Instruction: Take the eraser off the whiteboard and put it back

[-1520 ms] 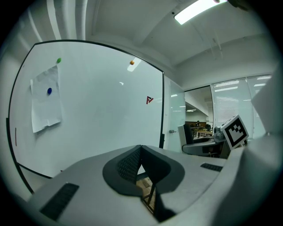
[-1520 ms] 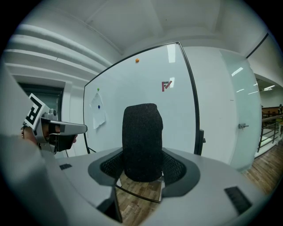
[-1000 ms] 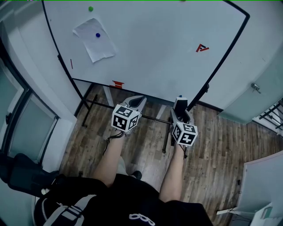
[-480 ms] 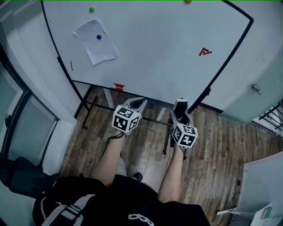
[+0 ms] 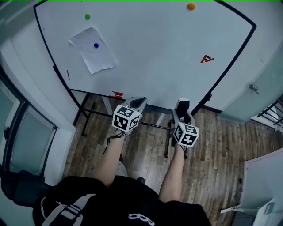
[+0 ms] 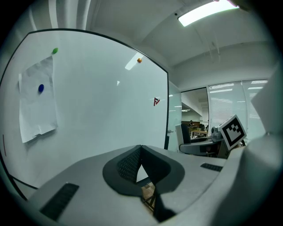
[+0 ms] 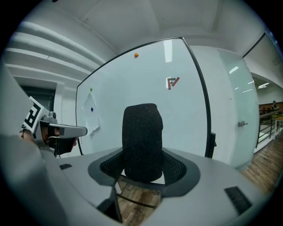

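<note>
Black eraser (image 7: 142, 141): centre of right gripper view, upright, off whiteboard (image 5: 150, 53), which fills background behind it. Right gripper (image 5: 182, 115): jaws pinching eraser from both sides. In head view, eraser sits lower centre-right, below board's bottom edge, above wood floor (image 5: 208, 150). Left gripper (image 6: 140, 152): just left of right one, jaws pressed together, nothing between. On board: paper sheet (image 5: 92, 49) with blue magnet (image 5: 96, 45) upper left, green magnet (image 5: 87, 16), orange magnet (image 5: 191, 6), red mark (image 5: 206, 58) right.

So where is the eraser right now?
The black eraser is clamped in the right gripper, by the whiteboard's bottom right corner in the head view.
</note>
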